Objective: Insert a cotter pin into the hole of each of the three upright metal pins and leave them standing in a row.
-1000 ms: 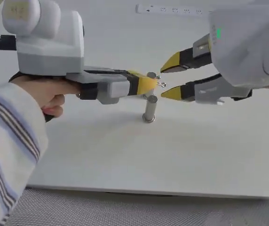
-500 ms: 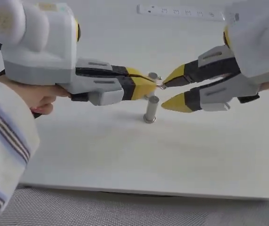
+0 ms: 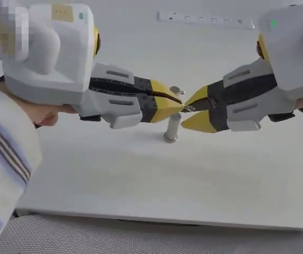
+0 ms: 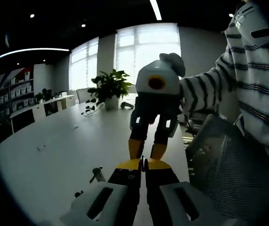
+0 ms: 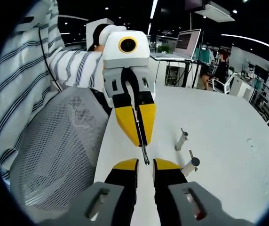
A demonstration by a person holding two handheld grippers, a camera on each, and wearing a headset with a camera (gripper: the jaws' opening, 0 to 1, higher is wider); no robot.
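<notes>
Now we hold the slim, dark cotter pin (image 5: 144, 149) in our fully closed left gripper (image 3: 180, 107). Our right gripper (image 3: 186, 114) stands slightly parted around its tip, near a grey upright metal pin (image 3: 171, 126).

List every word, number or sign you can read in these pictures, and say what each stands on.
No text can be read.
Sticker on top of the left gripper: too blurred to read.
Laptop screen on the far desk: too small to read.
</notes>
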